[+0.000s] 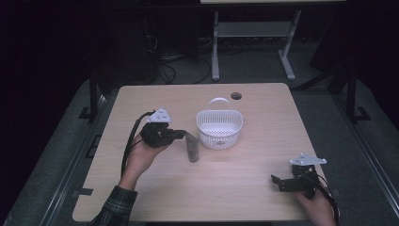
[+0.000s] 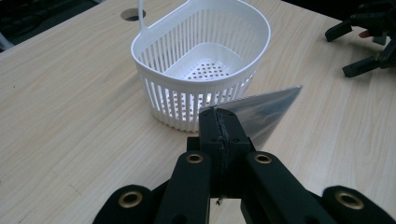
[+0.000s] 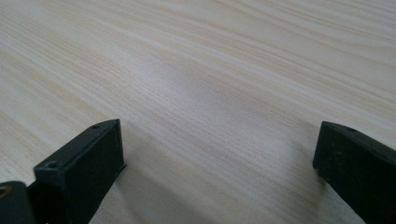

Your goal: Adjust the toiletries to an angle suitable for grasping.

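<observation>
Left gripper (image 1: pixel 181 134) pinches top edge of a grey foil pouch (image 1: pixel 192 149), jaws pressed together on it; the pouch hangs upright near table (image 1: pixel 263 183) middle, just beside the white basket (image 1: pixel 219 128). Right gripper (image 1: pixel 277 182) rests near the front right corner, jaws spread, nothing between them.

A dim room (grey floor (image 1: pixel 254 66)) holds a white-legged desk (image 1: pixel 215 52).

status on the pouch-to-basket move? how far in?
Done: the left gripper has its fingers shut on the top edge of the silvery pouch. In hand: the pouch hangs beside the white basket, not in it. Left: carry over and release. The basket looks empty; the right gripper rests open, idle.
</observation>
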Action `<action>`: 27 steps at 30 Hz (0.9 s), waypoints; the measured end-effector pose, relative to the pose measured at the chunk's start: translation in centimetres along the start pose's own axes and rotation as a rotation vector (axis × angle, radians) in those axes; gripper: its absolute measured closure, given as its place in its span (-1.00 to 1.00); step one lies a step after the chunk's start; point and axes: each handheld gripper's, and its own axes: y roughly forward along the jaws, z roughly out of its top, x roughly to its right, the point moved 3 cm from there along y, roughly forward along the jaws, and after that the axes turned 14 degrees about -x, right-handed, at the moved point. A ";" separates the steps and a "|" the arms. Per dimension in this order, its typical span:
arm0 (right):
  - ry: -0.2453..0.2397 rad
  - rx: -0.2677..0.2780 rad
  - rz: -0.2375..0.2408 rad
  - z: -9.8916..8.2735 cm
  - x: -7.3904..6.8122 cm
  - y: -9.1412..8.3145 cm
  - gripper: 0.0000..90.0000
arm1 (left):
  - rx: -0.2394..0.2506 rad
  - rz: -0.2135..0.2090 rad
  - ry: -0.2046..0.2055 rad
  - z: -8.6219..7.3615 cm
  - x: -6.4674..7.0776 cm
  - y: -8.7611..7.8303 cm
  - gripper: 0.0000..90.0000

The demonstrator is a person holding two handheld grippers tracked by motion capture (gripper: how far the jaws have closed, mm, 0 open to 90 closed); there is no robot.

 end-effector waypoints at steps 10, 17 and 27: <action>0.001 -0.001 0.002 0.0 0.0 0.0 -0.97 | -0.004 0.004 0.006 0.4 -0.3 0.3 1.00; -0.001 -0.001 0.002 0.0 0.0 0.0 -0.97 | 0.011 -0.003 0.006 0.1 -0.3 -0.4 0.93; -0.002 0.000 0.001 0.0 0.0 0.0 -0.97 | -0.005 -0.016 -0.004 -0.2 0.3 -1.1 0.33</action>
